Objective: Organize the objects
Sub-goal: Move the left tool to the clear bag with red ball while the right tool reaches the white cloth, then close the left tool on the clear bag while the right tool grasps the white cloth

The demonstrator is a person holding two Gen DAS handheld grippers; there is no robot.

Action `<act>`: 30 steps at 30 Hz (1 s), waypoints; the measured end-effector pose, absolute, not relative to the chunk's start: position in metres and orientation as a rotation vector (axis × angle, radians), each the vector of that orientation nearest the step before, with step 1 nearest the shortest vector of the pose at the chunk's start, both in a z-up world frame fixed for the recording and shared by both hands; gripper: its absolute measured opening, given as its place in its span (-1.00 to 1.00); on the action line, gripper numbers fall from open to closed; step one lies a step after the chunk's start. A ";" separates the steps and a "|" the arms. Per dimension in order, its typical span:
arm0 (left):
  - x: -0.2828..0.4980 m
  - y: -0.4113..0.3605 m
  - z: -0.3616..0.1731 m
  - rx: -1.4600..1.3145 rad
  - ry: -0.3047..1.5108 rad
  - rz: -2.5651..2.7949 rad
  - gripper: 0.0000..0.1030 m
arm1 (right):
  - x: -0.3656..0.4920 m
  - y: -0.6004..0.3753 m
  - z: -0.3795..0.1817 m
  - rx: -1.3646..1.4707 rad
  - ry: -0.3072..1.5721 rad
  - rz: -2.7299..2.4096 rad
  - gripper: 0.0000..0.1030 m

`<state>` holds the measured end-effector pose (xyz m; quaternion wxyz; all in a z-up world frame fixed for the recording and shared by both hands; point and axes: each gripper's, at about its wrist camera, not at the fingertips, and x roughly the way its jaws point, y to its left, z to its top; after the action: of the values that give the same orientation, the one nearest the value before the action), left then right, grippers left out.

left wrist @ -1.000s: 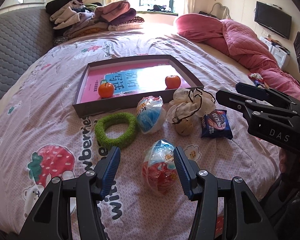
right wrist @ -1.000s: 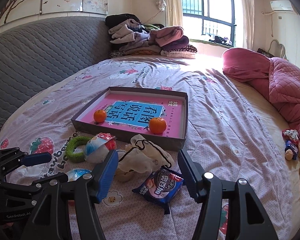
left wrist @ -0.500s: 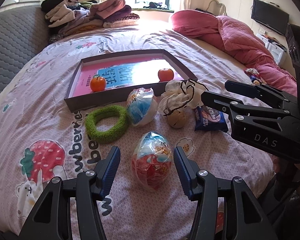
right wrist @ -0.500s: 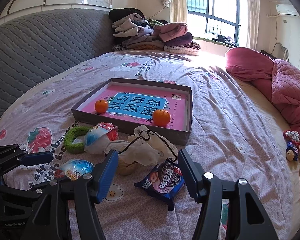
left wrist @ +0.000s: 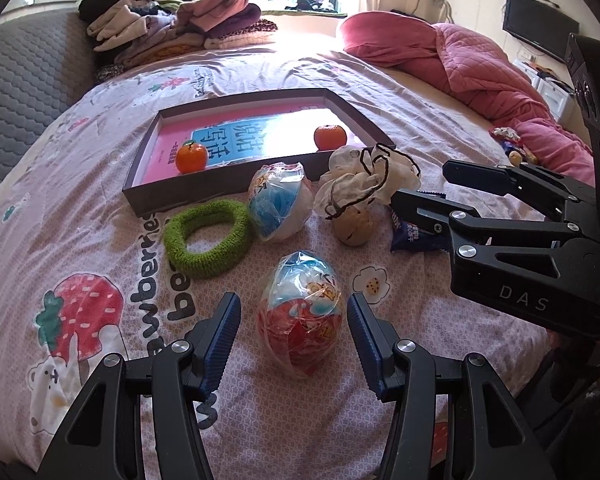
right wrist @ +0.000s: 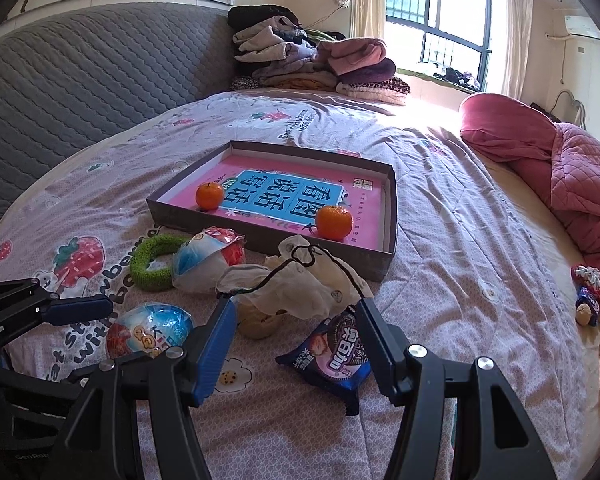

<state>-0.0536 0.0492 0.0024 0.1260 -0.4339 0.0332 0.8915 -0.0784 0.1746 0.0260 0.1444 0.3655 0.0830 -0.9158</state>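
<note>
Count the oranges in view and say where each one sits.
2. Both lie inside the shallow box on the bed: one orange near its left front corner, the other orange near the front wall toward the right. The bag may hide others.

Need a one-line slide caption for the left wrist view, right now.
Left gripper, jaws open, straddles a wrapped toy egg on the bedspread, with the tray of two oranges beyond.

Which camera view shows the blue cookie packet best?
The right wrist view: the blue cookie packet lies whole between the fingers of the open right gripper, its printed front readable. In the left wrist view the right gripper hides most of the packet; only one end shows.
</note>
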 end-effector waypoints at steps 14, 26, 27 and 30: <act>-0.057 0.051 -0.006 -1.295 0.083 2.585 0.10 | -0.086 0.168 0.013 1.074 0.318 -2.628 0.19; -0.063 0.052 -0.012 -1.299 0.055 2.575 0.10 | -0.101 0.163 0.004 1.096 0.381 -2.638 0.19; -0.064 0.052 -0.012 -1.300 0.053 2.573 0.10 | -0.103 0.163 0.003 1.098 0.382 -2.638 0.19; -0.066 0.052 -0.012 -1.302 0.037 2.572 0.10 | -0.107 0.161 0.002 1.101 0.394 -2.639 0.19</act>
<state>-0.0664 0.0519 -0.0118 0.1289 -0.4479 0.0126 0.8847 -0.1074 0.1606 0.0017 0.1273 0.3785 0.1355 -0.9068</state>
